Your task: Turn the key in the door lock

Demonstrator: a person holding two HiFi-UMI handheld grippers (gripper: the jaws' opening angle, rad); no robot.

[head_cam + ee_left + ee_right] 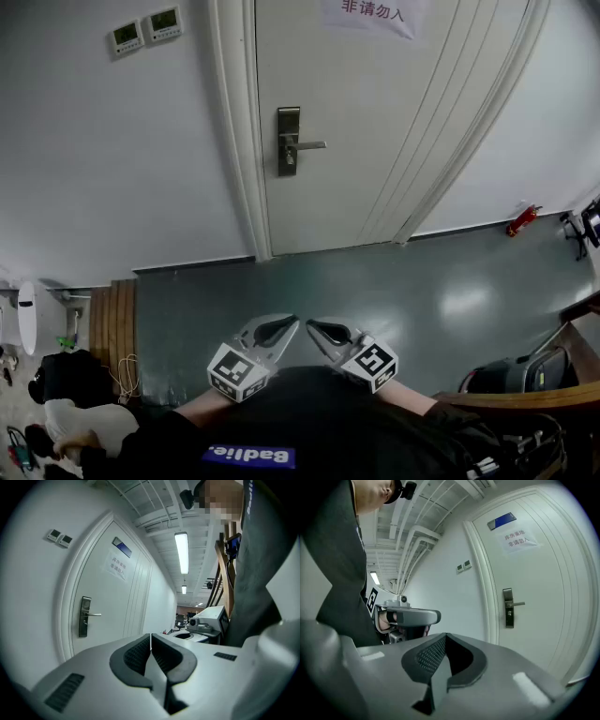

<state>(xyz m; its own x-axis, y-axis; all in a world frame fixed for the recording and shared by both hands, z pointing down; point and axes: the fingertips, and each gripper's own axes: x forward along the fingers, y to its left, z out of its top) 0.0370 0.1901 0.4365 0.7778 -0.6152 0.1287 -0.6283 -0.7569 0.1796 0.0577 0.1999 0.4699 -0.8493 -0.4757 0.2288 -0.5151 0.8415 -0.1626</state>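
The white door (394, 122) is closed. Its lock (288, 142) sits on a metal plate by the handle (311, 145) — a key there is too small to make out. Grey floor (375, 291) lies between the door and the person. The left gripper (293, 322) and the right gripper (310, 325) are near the body — both jaws pressed together, holding nothing.

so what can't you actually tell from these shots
Key: in every view the lock is too small and far off to show whether a key sits in it.
Door sign: cut off by the top edge in the head view; too small to read in both gripper views.
Two wall panels: displays too small in the head view.
Red thing at the head view's right: too small to identify.
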